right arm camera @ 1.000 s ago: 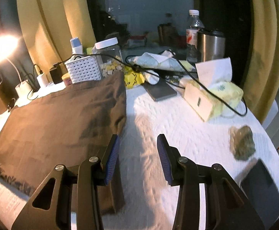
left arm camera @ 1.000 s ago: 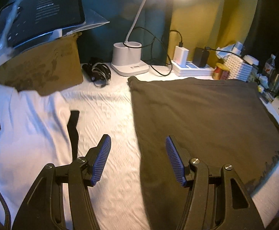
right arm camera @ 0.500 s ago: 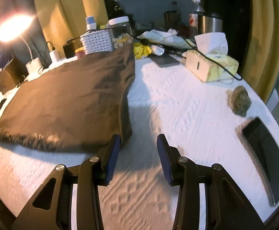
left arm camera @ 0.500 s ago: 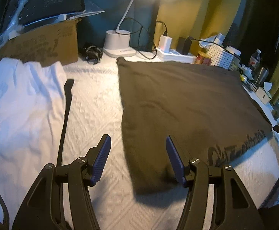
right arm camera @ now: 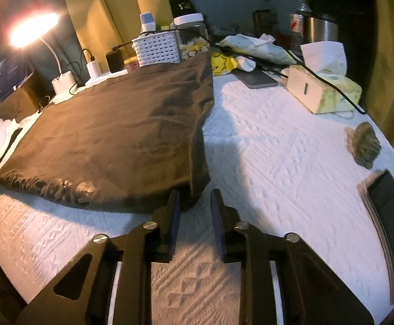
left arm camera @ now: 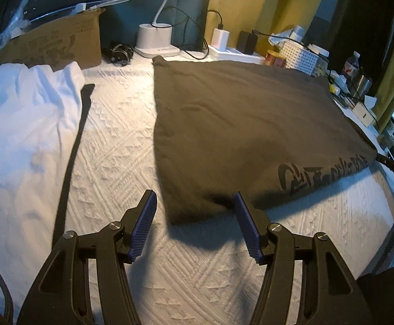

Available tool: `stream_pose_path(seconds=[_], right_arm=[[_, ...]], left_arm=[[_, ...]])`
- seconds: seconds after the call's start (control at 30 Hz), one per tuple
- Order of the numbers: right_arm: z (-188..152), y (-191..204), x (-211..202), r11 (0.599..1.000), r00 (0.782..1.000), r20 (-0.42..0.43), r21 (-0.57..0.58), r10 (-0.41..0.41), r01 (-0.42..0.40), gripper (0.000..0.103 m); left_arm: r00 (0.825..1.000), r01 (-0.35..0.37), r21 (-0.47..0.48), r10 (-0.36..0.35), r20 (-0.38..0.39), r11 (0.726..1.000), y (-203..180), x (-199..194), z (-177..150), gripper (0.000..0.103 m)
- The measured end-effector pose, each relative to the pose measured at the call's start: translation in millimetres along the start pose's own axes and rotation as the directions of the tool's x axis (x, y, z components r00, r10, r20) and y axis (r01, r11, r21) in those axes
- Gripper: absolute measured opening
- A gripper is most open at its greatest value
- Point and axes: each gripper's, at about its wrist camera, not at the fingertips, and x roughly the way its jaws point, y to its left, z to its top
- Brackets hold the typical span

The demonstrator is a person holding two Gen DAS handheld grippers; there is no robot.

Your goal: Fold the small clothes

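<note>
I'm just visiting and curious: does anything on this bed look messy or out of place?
Mostly the white garment: it lies crumpled at the left, while the dark garment is spread flat. A small greenish wad also sits alone on the bedspread at the right.

White textured bedspread [right arm camera: 278,146] covers the surface. Lit white gooseneck desk lamp [right arm camera: 34,29] glows warm at the back, its base [left arm camera: 156,42] near a teal wall [left arm camera: 142,2]. Yellow curtains [right arm camera: 102,5] hang behind; brown cardboard box [left arm camera: 48,46] stands back left.
</note>
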Motion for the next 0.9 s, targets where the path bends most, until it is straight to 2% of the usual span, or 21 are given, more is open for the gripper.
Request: stream_pose_path(seconds=[0.13,0.2,0.43,0.6,0.8,0.83,0.87,0.9], right_arm=[[0,-14,-5,0.998,0.999,0.020,0.054,0.039,-0.040,0.002],[0,-22,-9,0.997,0.999,0.030,0.064,0.034,-0.036,0.002],[-3,-42,-22,0.995,0.999,0.031,0.092,0.044,-0.047,0.000],[-12,-62,-26,0.992,1.000,0.009,0.122,0.003,-0.004,0.000],[-13,-54,-30,0.991,0.999,0.029,0.124,0.039,-0.042,0.000],[-11,-49,-27,0.992,0.999,0.027,0.120,0.046,-0.049,0.002],[-10,-46,-26,0.992,0.999,0.029,0.117,0.043,-0.047,0.010],[-9,-42,-25,0.992,0.999,0.036,0.115,0.040,-0.044,0.032]], left_arm=[[0.999,-0.001,0.006,0.001,-0.035,1.000,-2,7,-1,0.059],[0.998,-0.008,0.012,0.009,-0.055,1.000,-2,12,-2,0.059],[0.998,-0.029,0.039,0.031,-0.061,0.999,-4,15,1,0.059],[0.998,-0.033,0.021,0.034,-0.054,0.999,-2,12,0,0.059],[0.999,-0.031,-0.018,0.031,0.015,0.999,6,-9,2,0.059],[0.999,-0.033,-0.026,0.034,0.027,0.999,8,-12,2,0.059],[0.999,-0.034,-0.035,0.035,0.037,0.999,10,-14,3,0.059],[0.999,-0.033,-0.045,0.034,0.039,0.998,13,-15,3,0.059]])
